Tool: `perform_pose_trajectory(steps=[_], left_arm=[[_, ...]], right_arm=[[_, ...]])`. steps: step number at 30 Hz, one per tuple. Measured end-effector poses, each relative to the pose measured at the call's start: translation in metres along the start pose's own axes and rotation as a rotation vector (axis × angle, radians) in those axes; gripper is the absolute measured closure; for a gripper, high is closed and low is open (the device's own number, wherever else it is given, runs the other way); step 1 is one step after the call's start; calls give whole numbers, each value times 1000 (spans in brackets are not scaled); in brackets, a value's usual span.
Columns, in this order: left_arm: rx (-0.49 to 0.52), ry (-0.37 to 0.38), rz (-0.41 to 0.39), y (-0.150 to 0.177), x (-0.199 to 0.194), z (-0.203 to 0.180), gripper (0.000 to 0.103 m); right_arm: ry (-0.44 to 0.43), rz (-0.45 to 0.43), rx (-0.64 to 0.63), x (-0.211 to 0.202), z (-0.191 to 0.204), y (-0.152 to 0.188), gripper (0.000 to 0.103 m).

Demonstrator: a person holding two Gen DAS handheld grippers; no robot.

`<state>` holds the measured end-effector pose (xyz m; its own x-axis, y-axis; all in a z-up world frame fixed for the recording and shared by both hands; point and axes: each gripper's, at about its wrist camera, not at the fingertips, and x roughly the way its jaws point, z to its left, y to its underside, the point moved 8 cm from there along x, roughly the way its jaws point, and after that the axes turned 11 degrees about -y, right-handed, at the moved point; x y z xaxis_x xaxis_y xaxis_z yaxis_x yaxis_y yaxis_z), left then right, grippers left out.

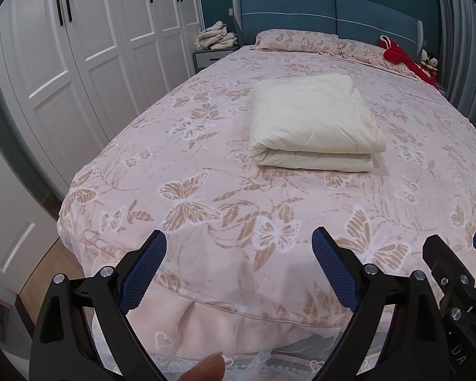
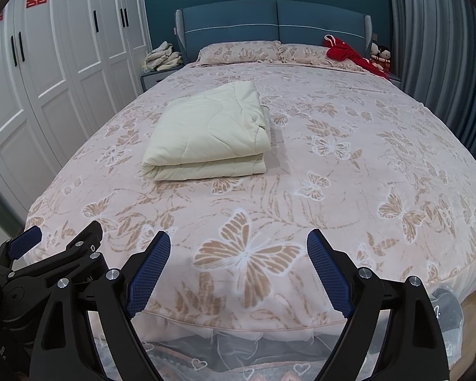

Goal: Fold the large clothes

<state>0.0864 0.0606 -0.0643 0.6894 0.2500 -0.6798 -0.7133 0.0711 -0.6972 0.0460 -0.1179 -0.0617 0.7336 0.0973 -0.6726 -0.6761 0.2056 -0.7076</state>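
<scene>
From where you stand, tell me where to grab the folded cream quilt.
Take the cream quilt at its near edge, coming from the foot of the bed. That edge is a rounded, stacked fold facing you, thick enough for open jaws to close around both layers.

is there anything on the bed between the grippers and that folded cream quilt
Nothing visible. Only bare butterfly bedspread lies between the open left gripper, the open right gripper and the folded quilt. The red garment sits far back by the pillows.
</scene>
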Motion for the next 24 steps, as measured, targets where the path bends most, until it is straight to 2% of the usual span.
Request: perform_pose_trajectory(steps=[12, 24], left_arm=[[-16, 22, 8, -3, 0, 1, 14], [-13, -1, 1, 1, -1, -2, 14]], right_arm=[[3, -11, -10, 1, 2, -10, 17], [3, -10, -8, 1, 5, -10, 17]])
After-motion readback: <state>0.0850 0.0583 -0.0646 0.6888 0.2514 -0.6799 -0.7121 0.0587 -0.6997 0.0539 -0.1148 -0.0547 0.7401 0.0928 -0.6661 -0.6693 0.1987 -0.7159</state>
